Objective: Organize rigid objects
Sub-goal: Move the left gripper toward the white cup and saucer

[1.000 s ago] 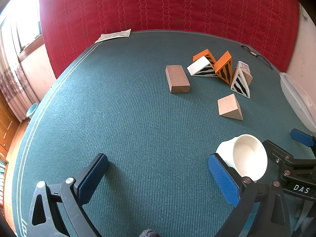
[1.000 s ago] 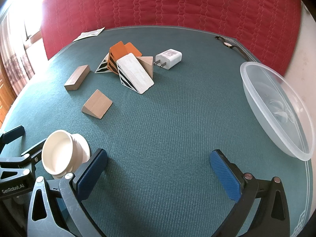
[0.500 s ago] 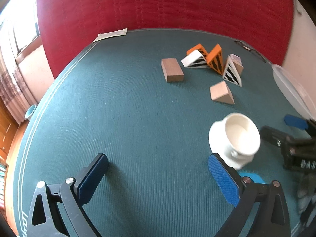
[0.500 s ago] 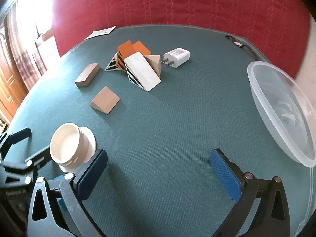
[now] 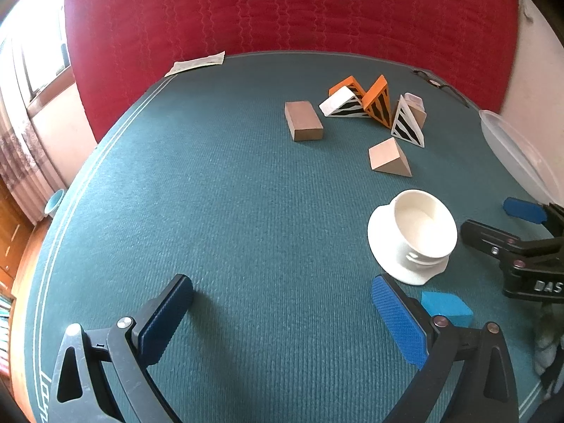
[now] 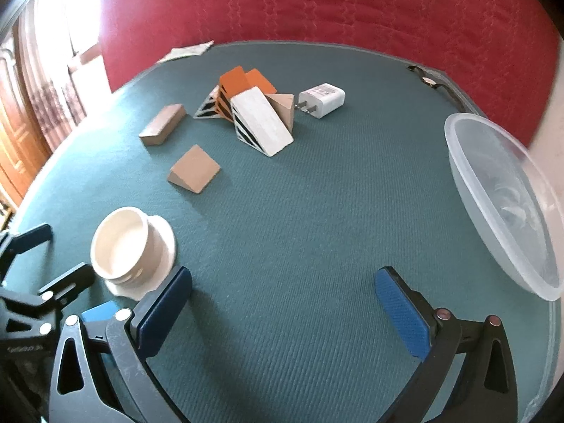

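Since the earlier frames the white ceramic cup (image 5: 416,236) had shifted in the left wrist view from low beside the right blue pad up toward the middle right, and a blue block (image 5: 446,308) had come into sight below it.

That cup was creamy white, round-mouthed, with a wide flared base like a saucer, and it lay tipped on its side on the green tabletop (image 5: 229,211). In the left wrist view it sat just above and beyond the right pad of the left tongs (image 5: 282,320), outside the gap between the pads. Those tongs were spread wide apart with only tabletop between them. In the right wrist view the cup (image 6: 130,250) lay at lower left, just beside the left pad of the right tongs (image 6: 283,313), which also stood wide open and held nothing.

Farther up the tabletop lay a brown wooden brick (image 5: 303,120), a plain wooden wedge (image 5: 387,158), and a huddle of orange striped wedges (image 5: 377,104) and white striped wedges (image 6: 262,123) touching one another. A white plug charger (image 6: 322,100) lay just beside that huddle. A clear plastic bowl (image 6: 507,204) stood at the right edge, well apart from the blocks. A red quilted backrest (image 5: 282,10) filled the top of the frame.
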Demonstrator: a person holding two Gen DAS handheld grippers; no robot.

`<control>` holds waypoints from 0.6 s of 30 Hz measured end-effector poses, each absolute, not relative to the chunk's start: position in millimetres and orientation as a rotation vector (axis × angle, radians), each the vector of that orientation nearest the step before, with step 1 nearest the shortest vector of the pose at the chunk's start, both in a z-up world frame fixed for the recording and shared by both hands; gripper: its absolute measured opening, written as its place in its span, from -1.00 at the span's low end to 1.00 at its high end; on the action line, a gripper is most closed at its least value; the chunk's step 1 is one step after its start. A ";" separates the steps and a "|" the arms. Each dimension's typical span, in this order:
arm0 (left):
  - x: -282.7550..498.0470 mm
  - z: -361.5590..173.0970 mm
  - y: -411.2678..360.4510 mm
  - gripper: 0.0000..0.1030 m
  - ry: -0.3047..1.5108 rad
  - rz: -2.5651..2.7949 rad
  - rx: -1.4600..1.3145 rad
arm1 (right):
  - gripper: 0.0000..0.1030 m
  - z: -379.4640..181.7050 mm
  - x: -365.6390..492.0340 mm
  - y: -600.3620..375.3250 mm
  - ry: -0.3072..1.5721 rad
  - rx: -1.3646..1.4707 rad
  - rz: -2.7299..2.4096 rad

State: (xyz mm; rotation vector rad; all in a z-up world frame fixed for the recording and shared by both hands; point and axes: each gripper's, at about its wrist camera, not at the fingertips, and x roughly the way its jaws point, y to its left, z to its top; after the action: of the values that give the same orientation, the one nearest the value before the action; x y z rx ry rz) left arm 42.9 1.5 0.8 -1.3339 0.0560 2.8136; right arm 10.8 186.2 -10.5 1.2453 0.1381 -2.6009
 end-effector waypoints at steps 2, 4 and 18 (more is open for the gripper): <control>42.6 1.2 0.6 1.00 0.051 2.817 -1.336 | 1.00 -8.7 14.4 191.8 0.086 1.226 -2.587; 42.5 1.9 -0.8 1.00 0.048 2.835 -1.337 | 1.00 -7.2 18.9 199.1 0.025 1.209 -2.576; 61.9 28.0 15.4 0.99 0.098 2.880 -1.180 | 1.00 16.0 42.4 227.6 -0.130 1.063 -2.613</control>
State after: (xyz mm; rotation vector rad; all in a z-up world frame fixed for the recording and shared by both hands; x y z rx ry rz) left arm 61.9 15.4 28.0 -1.1800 0.0976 2.8801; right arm 42.4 227.6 16.0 1.0634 -0.1296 -2.6130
